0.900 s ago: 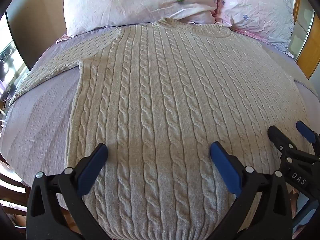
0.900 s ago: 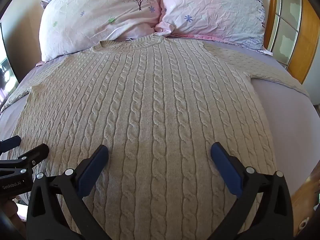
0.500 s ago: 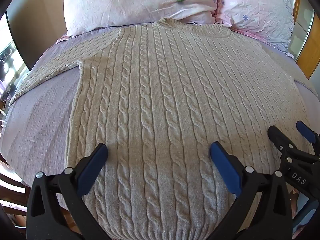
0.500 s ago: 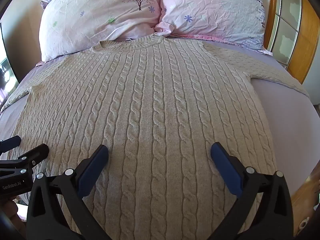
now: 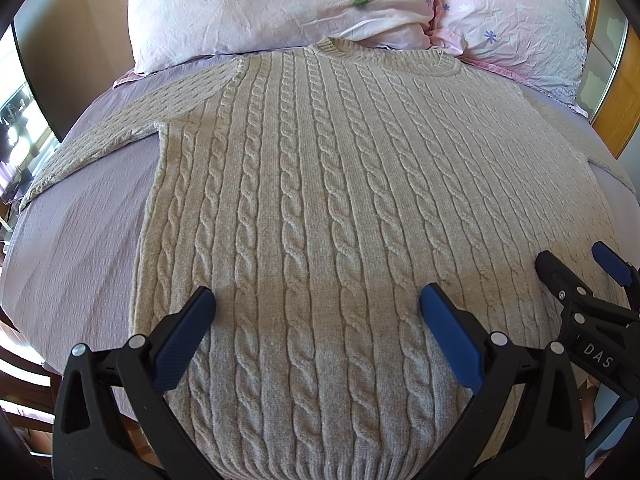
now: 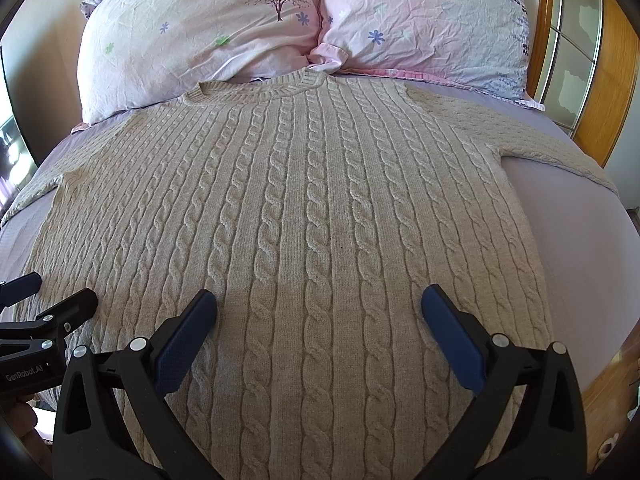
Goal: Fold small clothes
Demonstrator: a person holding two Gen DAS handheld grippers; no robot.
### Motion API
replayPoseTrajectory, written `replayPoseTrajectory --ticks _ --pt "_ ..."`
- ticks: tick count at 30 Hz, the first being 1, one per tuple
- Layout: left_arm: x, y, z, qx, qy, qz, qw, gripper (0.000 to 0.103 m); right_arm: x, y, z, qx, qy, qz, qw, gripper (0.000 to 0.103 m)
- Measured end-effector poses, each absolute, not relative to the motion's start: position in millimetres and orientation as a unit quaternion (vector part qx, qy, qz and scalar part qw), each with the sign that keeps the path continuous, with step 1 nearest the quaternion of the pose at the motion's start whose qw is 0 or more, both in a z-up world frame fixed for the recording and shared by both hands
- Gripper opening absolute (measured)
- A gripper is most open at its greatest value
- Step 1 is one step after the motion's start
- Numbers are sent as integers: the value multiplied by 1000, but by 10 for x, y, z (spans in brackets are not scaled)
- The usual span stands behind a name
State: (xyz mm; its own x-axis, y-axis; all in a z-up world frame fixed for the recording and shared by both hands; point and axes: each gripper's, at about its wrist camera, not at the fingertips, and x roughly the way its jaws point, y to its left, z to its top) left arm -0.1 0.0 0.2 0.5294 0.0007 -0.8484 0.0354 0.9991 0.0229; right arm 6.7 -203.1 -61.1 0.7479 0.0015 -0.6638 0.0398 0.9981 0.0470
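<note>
A beige cable-knit sweater (image 5: pixel 320 200) lies flat and face up on the lilac bed, collar at the far end by the pillows, sleeves spread to both sides; it also shows in the right wrist view (image 6: pixel 312 216). My left gripper (image 5: pixel 316 320) is open and empty, hovering over the hem on the sweater's left half. My right gripper (image 6: pixel 318 320) is open and empty over the hem on the right half. The right gripper shows at the right edge of the left wrist view (image 5: pixel 576 276), and the left gripper at the left edge of the right wrist view (image 6: pixel 48 300).
Two pink floral pillows (image 6: pixel 200 28) (image 6: pixel 424 24) lean at the head of the bed. A wooden headboard and glass panels (image 6: pixel 576 52) stand at the right. Bare lilac sheet (image 5: pixel 76 240) lies left of the sweater, and also right of it (image 6: pixel 580 248). The bed's near edge drops off below the hem.
</note>
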Motion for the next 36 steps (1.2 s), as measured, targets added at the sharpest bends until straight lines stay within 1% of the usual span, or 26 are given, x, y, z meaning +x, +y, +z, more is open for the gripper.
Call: replayPoseTrajectory --ticks 36 --pt "-2 0 4 19 483 -10 875 101 75 -2022 -638 29 357 -11 934 102"
